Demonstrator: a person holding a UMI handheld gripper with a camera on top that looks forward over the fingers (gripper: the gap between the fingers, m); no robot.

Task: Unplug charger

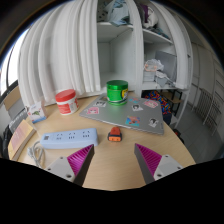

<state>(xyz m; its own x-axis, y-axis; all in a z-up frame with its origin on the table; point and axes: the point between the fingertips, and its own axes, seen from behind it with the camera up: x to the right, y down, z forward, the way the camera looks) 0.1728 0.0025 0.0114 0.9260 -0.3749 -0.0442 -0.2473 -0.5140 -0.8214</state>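
A white power strip [65, 138] lies on the wooden table [115, 172], ahead and to the left of my fingers. A small orange and black block [115, 133], seemingly the charger, sits just right of the strip's end, straight ahead of the gap between my fingers. I cannot tell whether it is plugged into the strip. My gripper [114, 160] is open above the table, with bare tabletop between its magenta pads [80, 158] and nothing held.
A grey laptop [125, 112] covered in stickers lies shut beyond the orange block. Behind it stand a red tub [66, 100] and a green tub [117, 91]. White shelving [125, 40] rises at the back. Flat items [20, 135] lie at the table's left edge.
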